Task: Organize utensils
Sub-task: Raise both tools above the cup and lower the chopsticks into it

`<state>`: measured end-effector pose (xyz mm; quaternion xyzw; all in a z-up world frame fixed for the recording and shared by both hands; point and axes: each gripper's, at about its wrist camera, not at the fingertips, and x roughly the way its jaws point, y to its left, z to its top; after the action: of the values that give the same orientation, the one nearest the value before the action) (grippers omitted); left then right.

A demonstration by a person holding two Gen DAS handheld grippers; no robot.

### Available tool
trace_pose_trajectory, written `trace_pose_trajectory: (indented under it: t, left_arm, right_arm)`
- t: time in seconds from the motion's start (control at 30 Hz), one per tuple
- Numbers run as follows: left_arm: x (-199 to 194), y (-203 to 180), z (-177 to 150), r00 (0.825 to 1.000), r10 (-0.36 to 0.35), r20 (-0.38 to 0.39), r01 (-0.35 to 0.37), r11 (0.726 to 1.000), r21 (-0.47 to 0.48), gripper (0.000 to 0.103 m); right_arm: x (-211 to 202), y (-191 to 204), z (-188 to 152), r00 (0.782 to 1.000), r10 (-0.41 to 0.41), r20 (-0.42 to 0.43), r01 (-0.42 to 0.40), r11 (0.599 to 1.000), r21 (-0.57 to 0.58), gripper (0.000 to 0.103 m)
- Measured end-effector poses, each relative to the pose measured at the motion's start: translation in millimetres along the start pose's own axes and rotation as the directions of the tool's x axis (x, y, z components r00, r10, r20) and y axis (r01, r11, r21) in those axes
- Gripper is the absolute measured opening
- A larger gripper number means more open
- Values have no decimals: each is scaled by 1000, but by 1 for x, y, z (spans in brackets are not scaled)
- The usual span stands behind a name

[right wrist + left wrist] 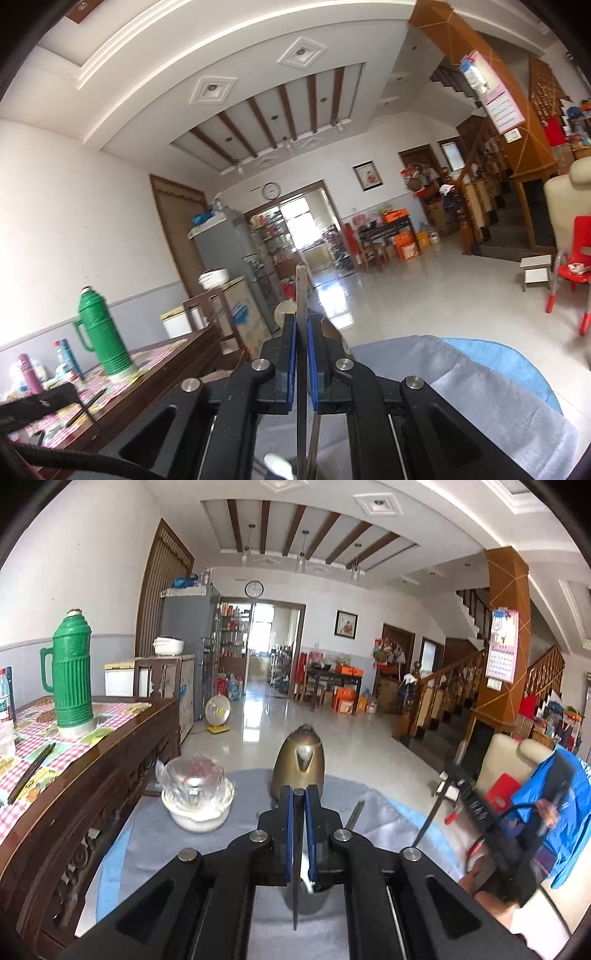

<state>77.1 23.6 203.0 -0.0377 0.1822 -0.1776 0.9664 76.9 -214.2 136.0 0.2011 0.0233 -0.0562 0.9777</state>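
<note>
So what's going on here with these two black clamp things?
A person is sorting utensils with a hand-held claw in each hand. The left claw is shut on a thin dark utensil, held edge-on over a grey-blue cloth; what kind it is I cannot tell. The right claw is shut on a long flat metal utensil pointing upward. A brass kettle and a wrapped white bowl stand ahead.

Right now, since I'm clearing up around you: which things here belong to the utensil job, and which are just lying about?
Job: thin utensil in left gripper; metal utensil in right gripper.
Lying about: kettle, green flask, white bowl.
</note>
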Motion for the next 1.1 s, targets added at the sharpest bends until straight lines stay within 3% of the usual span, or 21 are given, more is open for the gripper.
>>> trace_pose_trajectory:
  t: [0.33, 0.57, 0.87, 1.1]
  left_arm:
    - [29, -6, 10, 992, -23, 125, 29, 998, -52, 7]
    - [55, -8, 1, 985, 60, 161, -50, 997, -64, 7]
    - [87, 1, -21, 991, 89, 105, -80, 993, -92, 7]
    - [93, 6, -43, 999, 45, 24, -42, 995, -96, 7]
  right_arm:
    - [61, 5, -9, 995, -99, 14, 99, 995, 6, 6]
    - [91, 16, -23, 992, -124, -2, 124, 991, -40, 6]
    - [102, 28, -51, 993, -101, -68, 92, 988, -124, 6]
    - [82, 16, -64, 990, -53, -133, 40, 995, -97, 6]
